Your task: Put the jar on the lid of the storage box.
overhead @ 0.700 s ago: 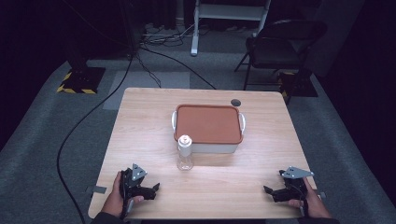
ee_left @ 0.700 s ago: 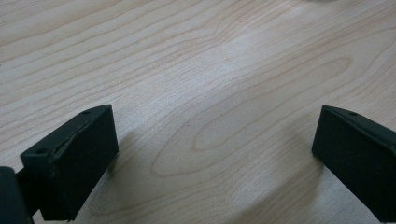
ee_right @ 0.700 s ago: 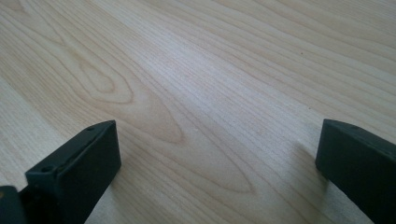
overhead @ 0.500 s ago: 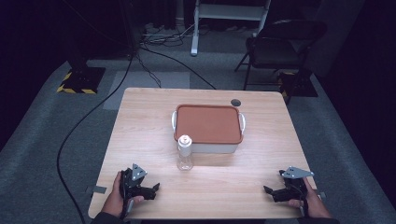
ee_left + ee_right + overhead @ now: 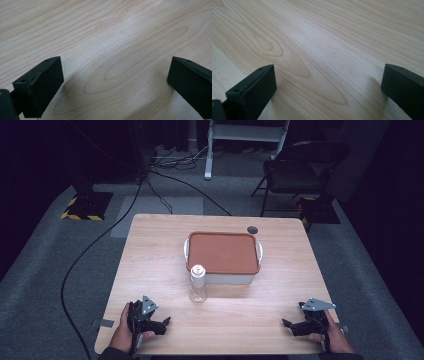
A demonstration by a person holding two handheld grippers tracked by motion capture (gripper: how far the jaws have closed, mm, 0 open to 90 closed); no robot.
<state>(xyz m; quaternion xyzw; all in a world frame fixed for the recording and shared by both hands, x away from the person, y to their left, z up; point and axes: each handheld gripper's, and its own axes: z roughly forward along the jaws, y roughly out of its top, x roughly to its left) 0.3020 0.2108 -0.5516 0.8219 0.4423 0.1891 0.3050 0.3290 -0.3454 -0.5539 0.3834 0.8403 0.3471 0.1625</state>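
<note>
While both tongs (image 5: 165,321) (image 5: 286,324) gape wide and empty, the bottle (image 5: 198,283) shows no readable label.

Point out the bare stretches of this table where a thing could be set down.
Bare wood runs down the table left of the white container, and likewise on its right side to the edge. The near strip between the left gripper and right gripper is free too. It is crowded only mid-table, where the clear bottle stands right in front of the container.
</note>
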